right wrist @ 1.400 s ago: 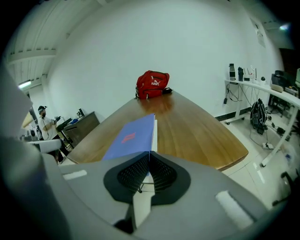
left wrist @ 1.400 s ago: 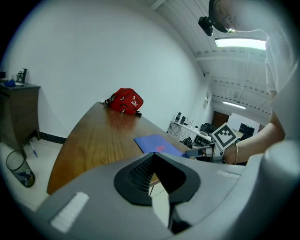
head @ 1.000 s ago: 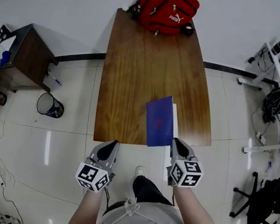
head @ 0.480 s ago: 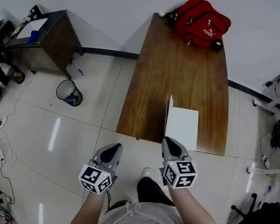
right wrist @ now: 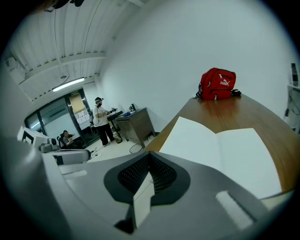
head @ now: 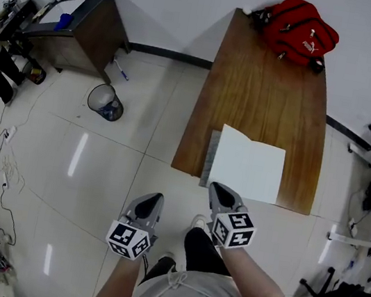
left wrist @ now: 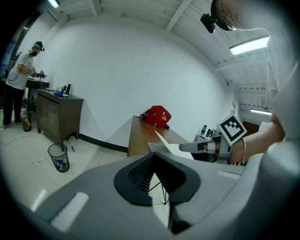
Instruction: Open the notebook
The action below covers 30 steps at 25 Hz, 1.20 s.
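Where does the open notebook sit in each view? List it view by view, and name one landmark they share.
Head view: open notebook at the near edge of the table, centre right.
Left gripper view: notebook seen nearly edge-on, just above the jaws.
Right gripper view: notebook centre right, beyond the jaws.
Shared landmark: red backpack at the table's far end, in all three.

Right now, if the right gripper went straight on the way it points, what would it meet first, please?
Most likely the open white-paged notebook on the brown wooden table: it lies right ahead of the right gripper, though depth is unclear.
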Available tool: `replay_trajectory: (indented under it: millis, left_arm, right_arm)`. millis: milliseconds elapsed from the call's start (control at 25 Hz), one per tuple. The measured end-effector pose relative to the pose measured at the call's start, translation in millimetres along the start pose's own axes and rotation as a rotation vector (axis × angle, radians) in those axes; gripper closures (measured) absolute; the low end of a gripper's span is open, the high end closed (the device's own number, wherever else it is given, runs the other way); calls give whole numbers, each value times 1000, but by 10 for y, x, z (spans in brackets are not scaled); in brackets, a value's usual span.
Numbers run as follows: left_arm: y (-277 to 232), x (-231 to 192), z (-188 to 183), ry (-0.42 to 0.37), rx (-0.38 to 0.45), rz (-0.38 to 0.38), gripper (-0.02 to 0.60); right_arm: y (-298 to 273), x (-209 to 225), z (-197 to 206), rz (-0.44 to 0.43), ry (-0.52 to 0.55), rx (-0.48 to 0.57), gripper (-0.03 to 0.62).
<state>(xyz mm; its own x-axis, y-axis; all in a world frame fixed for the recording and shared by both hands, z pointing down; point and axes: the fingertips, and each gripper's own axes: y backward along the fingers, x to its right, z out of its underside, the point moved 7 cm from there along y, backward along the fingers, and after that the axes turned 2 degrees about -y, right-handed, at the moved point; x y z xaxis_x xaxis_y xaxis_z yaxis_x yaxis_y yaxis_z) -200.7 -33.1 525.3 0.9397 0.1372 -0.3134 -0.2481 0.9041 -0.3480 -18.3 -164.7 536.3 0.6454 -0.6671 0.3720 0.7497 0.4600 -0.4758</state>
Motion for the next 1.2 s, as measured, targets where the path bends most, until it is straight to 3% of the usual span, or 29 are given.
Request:
replay_trajectory:
  millis: [440, 640, 920, 1200]
  left_arm:
    - [-139, -39, 61, -10, -9, 41, 577]
    - [-118, 135, -142, -53, 36, 98, 577]
    - [137, 488, -581, -159, 144, 188, 577]
    - [573, 873, -647, -218, 206, 253, 577]
  right_arm:
    - [74, 171, 186, 59, -49, -7, 586]
    - [471, 247, 56, 121, -39, 79, 586]
    - [1262, 170, -224, 225, 53, 262, 586]
    - [2050, -120, -8, 312, 56, 364, 586]
